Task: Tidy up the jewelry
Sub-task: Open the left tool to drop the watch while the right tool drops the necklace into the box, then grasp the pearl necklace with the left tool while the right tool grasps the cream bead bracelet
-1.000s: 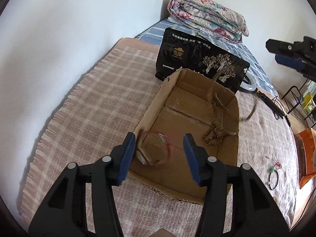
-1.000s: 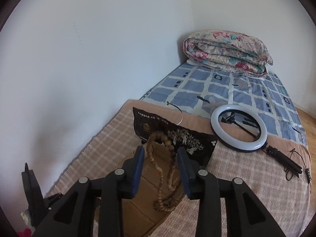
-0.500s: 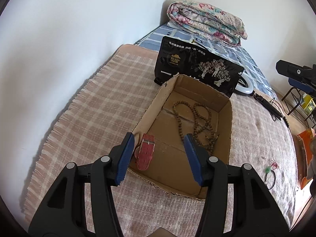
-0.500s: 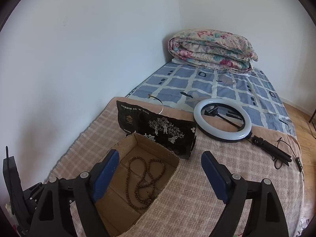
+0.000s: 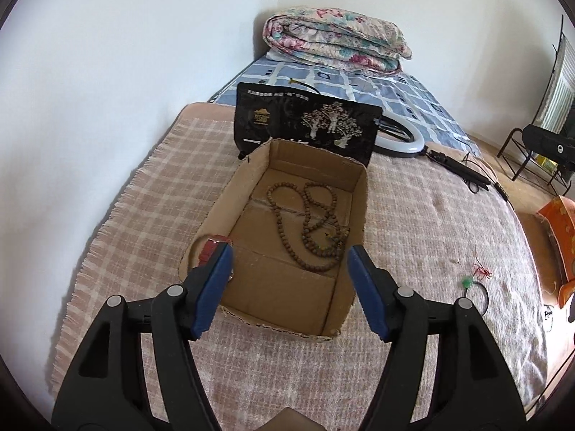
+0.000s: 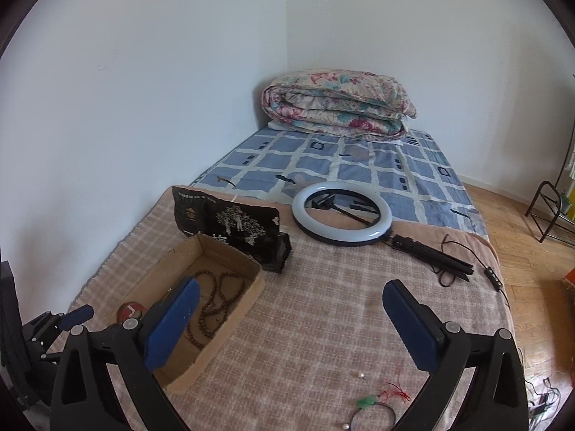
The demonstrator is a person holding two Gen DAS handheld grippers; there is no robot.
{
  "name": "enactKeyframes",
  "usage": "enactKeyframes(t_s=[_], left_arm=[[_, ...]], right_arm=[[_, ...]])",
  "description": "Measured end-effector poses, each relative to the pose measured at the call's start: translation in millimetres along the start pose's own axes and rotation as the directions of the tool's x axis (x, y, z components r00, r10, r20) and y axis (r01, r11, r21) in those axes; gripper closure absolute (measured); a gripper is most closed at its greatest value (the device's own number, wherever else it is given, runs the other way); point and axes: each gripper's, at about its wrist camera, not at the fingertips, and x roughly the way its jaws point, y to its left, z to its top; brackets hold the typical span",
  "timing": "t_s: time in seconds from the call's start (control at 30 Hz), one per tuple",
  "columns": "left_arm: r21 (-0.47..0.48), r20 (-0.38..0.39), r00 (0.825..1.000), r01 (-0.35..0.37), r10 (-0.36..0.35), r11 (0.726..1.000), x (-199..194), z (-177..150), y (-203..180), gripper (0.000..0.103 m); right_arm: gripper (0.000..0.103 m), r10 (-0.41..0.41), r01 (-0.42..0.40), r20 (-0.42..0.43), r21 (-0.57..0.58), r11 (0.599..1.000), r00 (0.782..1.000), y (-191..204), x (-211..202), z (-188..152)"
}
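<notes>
On the bed, over a pink-and-cream checked blanket (image 5: 151, 194), sits one open brown cardboard box (image 5: 359, 215), and I go through it from left to right. Against its left wall leans one red strap-like piece with a metal end (image 5: 207, 249), partly hidden behind my left gripper (image 5: 289, 287), whose jaws stand wide apart with nothing between them, just above the near rim of the box. Further right on the box floor lies one long brown wooden bead necklace (image 5: 309, 222), coiled in loops, reaching towards the right wall. Behind the box stands one black bag printed with pale trees (image 5: 305, 122), touching the far wall of the box. To the right of the bag lies one white ring light (image 6: 341, 215) on a black folded stand (image 6: 435, 256), with a black cable trailing off it.

My right gripper (image 6: 291, 319) hovers over the blanket to the right of the box, jaws spread wide and holding nothing. Near its right finger, on the blanket, lies one thin black cord bracelet with a green charm and red thread (image 6: 377, 402), well apart from the box, and two small pale beads (image 6: 360, 376) lie near it. One folded floral quilt (image 6: 337, 104) rests at the head of the bed on the blue checked sheet (image 6: 345, 168).
</notes>
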Motion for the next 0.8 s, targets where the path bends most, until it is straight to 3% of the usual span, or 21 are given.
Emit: enactKeyframes(t_s=[0.07,0.3,0.67,0.8], left_arm=[[0.033,-0.012,0.999,0.031,-0.031,0.999,-2.2,-5.0,-13.8,0.028],[0.166,-0.041,0.992,0.124,-0.119,0.978,-12.4,-26.7,-62.9,0.027],[0.234,-0.088,0.987,0.148,-0.131,0.961,-9.2,-62.5,-109.3,0.027],[0.248,-0.132,0.975,0.205,-0.177,0.947,-6.5,-78.1,-121.1,0.027]], right_arm=[[0.0,-0.026,0.026,0.001,0.016,1.0,1.0,-15.0,-9.3,-10.7],[0.0,-0.099,0.099,0.001,0.062,0.993,0.995,-66.7,-39.5,-63.0],[0.0,-0.172,0.179,-0.085,0.094,0.979,0.981,-120.8,-63.9,-152.1],[0.0,-0.166,0.18,-0.134,0.099,0.979,0.977,-129.0,-62.5,-184.7]])
